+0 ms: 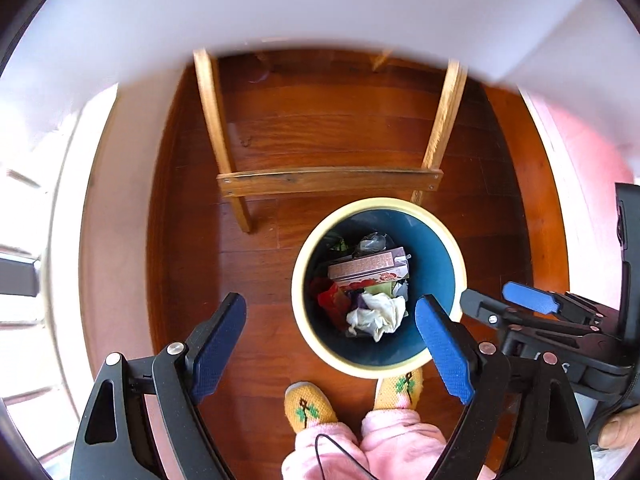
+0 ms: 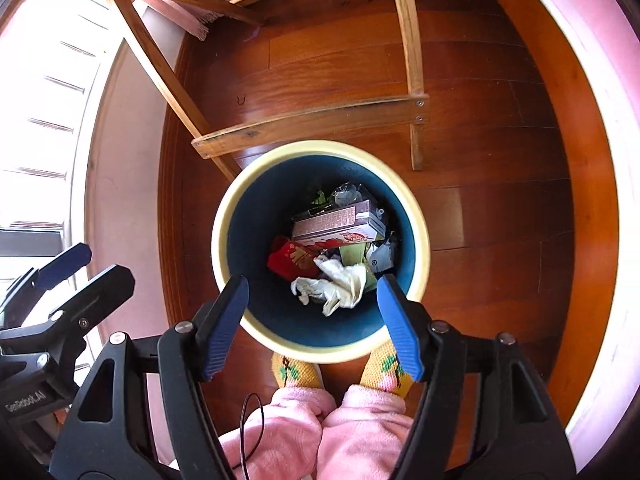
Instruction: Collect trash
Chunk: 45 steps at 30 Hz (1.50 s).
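A round bin with a cream rim (image 1: pixel 298 280) (image 2: pixel 218 240) and dark blue inside stands on the wooden floor. In it lie a crumpled white tissue (image 1: pixel 378 314) (image 2: pixel 340 282), a pink carton (image 1: pixel 368 270) (image 2: pixel 334 224), a red wrapper (image 1: pixel 330 300) (image 2: pixel 290 260) and other scraps. My left gripper (image 1: pixel 330 308) is open and empty above the bin's left side. My right gripper (image 2: pixel 312 290) is open and empty above the bin's near side; it also shows at the right of the left wrist view (image 1: pixel 502 300).
A wooden chair frame (image 1: pixel 328 180) (image 2: pixel 308 122) stands just behind the bin. A white table edge (image 1: pixel 320 12) lies above. My feet in yellow slippers (image 1: pixel 310 404) (image 2: pixel 296 372) stand close to the bin. A pink wall skirting (image 2: pixel 592 160) curves at the right.
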Motion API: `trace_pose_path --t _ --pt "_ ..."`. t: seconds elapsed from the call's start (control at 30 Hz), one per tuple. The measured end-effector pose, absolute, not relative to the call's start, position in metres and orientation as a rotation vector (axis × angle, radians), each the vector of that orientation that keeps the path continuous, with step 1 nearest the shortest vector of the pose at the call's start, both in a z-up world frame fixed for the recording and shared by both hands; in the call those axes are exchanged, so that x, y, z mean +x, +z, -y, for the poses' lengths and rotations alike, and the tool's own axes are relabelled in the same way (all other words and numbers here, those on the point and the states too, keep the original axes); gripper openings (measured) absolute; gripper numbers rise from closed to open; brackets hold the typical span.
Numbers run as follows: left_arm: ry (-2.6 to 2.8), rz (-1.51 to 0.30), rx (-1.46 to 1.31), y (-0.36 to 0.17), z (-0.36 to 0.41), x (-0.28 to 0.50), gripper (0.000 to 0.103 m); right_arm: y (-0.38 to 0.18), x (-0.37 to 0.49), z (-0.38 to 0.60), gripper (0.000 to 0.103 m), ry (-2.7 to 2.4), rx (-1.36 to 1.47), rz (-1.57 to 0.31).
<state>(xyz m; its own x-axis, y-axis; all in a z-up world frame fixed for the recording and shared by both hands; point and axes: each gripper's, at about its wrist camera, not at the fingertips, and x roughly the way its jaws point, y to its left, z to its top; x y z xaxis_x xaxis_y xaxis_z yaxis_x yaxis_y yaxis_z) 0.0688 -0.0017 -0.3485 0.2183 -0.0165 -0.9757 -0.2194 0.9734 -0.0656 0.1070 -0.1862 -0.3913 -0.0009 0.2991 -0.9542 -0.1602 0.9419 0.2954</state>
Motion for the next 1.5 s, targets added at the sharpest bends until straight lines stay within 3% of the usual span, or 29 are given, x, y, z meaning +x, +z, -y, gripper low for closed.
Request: trace_pose_path --t 0.4,0.93,1.23,1.5 --pt "0.152 -1.258 -0.204 -0.189 -0.010 0.034 0.088 -0.254 0.083 0.194 0.064 0.353 0.120 -1.479" --pt "0.113 -0.980 -0.160 0.051 -0.010 0.031 0.088 -0.011 0.082 0.186 0.065 0.408 0.131 -1.247" --pt "0.178 -0.864 -0.141 0.137 -0.028 0.040 0.088 0.107 0.103 0.183 0.065 0.401 0.143 -1.069" --pt "0.237 -0.838 -0.131 0.170 -0.035 0.041 0.088 0.164 0.106 0.173 0.065 0.395 0.127 -0.981"
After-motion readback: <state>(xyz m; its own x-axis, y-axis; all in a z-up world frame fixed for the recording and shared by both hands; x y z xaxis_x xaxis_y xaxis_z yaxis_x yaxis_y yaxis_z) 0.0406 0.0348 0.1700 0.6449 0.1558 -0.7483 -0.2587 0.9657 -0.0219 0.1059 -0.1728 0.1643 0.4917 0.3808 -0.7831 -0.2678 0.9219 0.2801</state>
